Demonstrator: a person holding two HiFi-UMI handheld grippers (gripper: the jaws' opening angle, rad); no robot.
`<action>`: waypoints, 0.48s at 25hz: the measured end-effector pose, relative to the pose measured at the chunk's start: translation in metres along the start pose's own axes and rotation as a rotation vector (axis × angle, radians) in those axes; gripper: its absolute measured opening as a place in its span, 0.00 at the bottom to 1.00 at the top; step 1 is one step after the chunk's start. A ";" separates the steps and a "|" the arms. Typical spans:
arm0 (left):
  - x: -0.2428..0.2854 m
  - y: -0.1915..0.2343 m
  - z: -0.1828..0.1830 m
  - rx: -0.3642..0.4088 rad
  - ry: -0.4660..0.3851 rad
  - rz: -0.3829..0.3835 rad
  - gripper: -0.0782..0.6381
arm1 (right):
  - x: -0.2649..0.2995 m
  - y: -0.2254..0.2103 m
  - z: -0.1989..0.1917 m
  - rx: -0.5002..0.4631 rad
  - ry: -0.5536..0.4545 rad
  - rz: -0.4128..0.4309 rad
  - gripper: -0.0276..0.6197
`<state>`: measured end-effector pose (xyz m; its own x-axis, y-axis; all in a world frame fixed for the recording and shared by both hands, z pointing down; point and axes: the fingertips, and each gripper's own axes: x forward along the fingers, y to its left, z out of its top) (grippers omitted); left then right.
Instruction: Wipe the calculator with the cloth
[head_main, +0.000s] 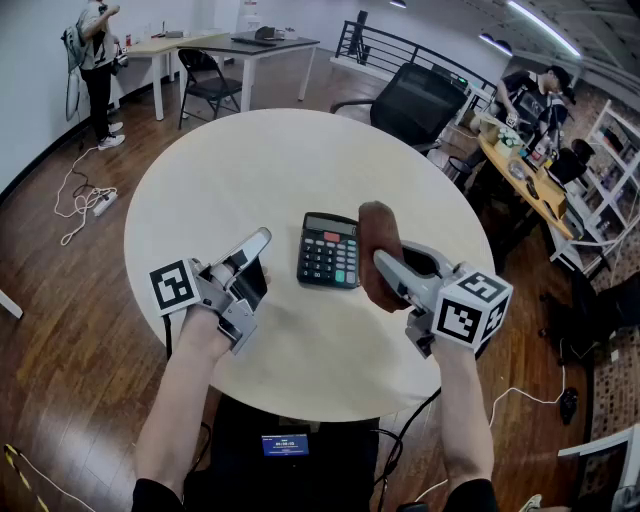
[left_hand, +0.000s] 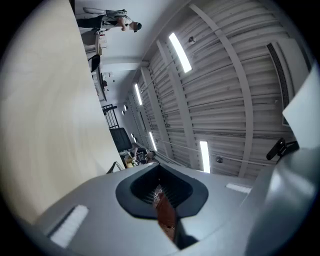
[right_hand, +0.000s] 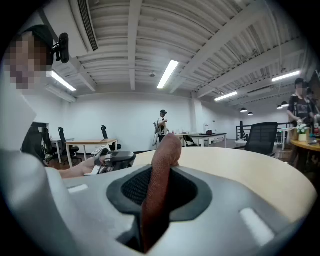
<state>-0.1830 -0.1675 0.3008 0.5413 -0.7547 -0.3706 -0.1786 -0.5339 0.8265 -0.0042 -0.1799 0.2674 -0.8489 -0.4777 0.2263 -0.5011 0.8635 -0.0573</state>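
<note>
Black calculator (head_main: 329, 250), dark keys with red and teal ones, flat on round worktop (head_main: 220, 190). Right hand-held gripper (head_main: 383, 264) pinches brown cloth (head_main: 378, 225); left hand-held gripper (head_main: 260, 240) pressed together.

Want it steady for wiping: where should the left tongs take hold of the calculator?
Probably its left edge, from the left: the calculator lies flat, that edge faces the left tongs, and the cloth in the right tongs crowds its right side.
</note>
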 end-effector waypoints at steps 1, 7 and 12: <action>0.005 0.009 0.005 0.015 0.010 0.026 0.09 | 0.007 -0.007 -0.004 -0.002 0.015 0.002 0.19; 0.052 0.048 0.044 0.106 0.039 0.101 0.09 | 0.041 -0.043 -0.020 -0.052 0.121 0.013 0.19; 0.099 0.071 0.055 0.161 0.109 0.048 0.23 | 0.066 -0.035 -0.028 -0.136 0.228 0.054 0.19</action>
<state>-0.1876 -0.3011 0.2995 0.6134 -0.7395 -0.2772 -0.3303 -0.5590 0.7605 -0.0379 -0.2374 0.3119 -0.8064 -0.3947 0.4404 -0.4160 0.9079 0.0521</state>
